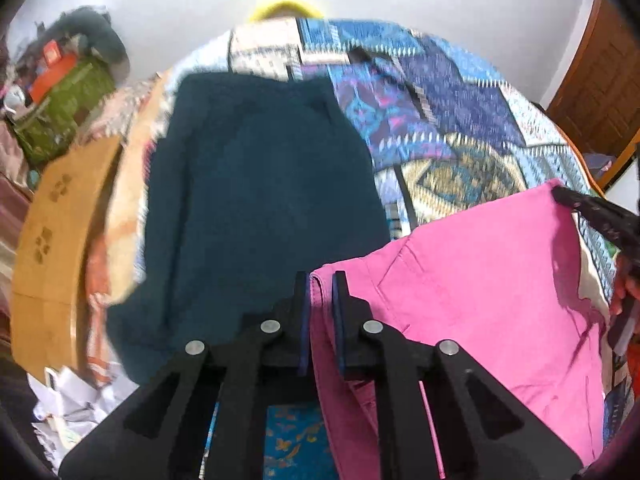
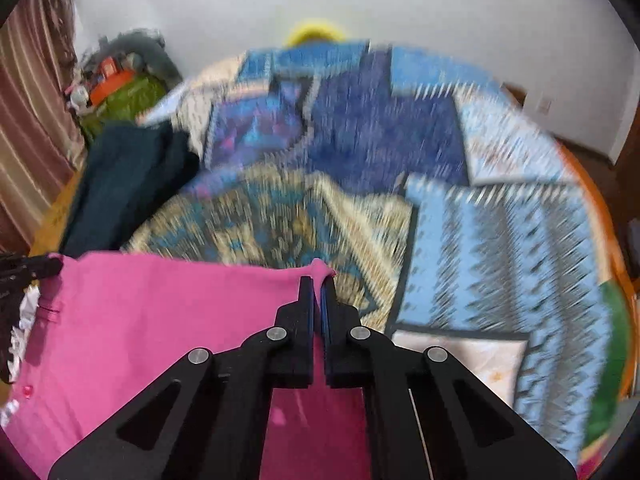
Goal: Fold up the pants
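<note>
White walls backed a bed spread with a blue patchwork quilt, and a dark teal garment lay flat toward the quilt's left edge. Pink pants were at the near side of the bed, stretched between the two claws. In the left wrist view the left gripper was closed on a bunched corner of the pink cloth, fabric plainly pressed between its blue pads. In the right wrist view the right gripper was likewise clamped on the opposite corner, a small nub of pink poking out past the tips. Both bites looked shallow, taken close to the hem. The likeliest trouble seemed to be a corner slipping free if the hands pulled apart too hard or lifted unevenly, which would let that side drop and crumple the fold. A second risk was the hanging cloth dragging across the teal garment and pulling it askew. The blur made it impossible to tell how many layers each claw held.
</note>
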Tool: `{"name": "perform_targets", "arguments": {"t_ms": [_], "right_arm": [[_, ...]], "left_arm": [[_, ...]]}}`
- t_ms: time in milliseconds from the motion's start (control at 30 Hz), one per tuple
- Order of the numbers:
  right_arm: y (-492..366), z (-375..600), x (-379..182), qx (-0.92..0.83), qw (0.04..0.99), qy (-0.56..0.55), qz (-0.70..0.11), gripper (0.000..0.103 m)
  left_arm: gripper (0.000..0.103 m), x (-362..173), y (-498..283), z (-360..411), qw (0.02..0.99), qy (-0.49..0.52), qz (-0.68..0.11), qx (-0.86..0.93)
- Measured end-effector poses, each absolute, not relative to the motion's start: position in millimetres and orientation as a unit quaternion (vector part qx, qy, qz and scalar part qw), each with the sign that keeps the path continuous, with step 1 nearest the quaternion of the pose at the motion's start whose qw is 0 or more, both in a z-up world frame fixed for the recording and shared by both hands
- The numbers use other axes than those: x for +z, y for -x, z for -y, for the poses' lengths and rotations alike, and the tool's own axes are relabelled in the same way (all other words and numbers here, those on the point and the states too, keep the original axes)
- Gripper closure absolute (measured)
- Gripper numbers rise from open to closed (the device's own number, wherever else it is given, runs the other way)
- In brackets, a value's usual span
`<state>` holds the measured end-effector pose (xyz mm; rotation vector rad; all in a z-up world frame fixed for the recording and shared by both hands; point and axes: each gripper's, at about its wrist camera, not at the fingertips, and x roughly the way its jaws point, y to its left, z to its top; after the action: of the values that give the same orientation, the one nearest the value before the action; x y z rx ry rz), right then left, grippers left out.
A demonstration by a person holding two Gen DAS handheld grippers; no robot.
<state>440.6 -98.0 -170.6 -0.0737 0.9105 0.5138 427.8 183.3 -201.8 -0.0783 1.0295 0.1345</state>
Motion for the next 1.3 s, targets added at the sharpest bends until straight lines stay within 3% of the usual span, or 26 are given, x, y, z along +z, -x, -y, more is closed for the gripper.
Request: {"name": "perform_targets", "arguments": {"t_ms": [233, 467, 967, 1300], "right_arm": [[-414, 120, -86, 0.254, 0.899, 0.011, -0.357, 0.101], [-365, 139, -55, 0.260, 0.907, 0.006, -0.330, 0.101], [-250, 188, -58, 0.275, 0.900, 0.032, -0.337, 0.100], [-189, 200, -116, 0.267, 0.881, 0.056, -0.387, 0.100]], "left_arm": [[0.093, -131, -404, -173, 0.900, 0.028, -0.431, 0.063], [0.094, -100, -351, -147, 0.911, 0.013, -0.409, 0.048], [0.095, -106, -218, -91, 0.915, -0.016, -0.402, 0.015], [0.096, -155, -165, -82, 0.893, -0.006, -0.450, -0.002]]}}
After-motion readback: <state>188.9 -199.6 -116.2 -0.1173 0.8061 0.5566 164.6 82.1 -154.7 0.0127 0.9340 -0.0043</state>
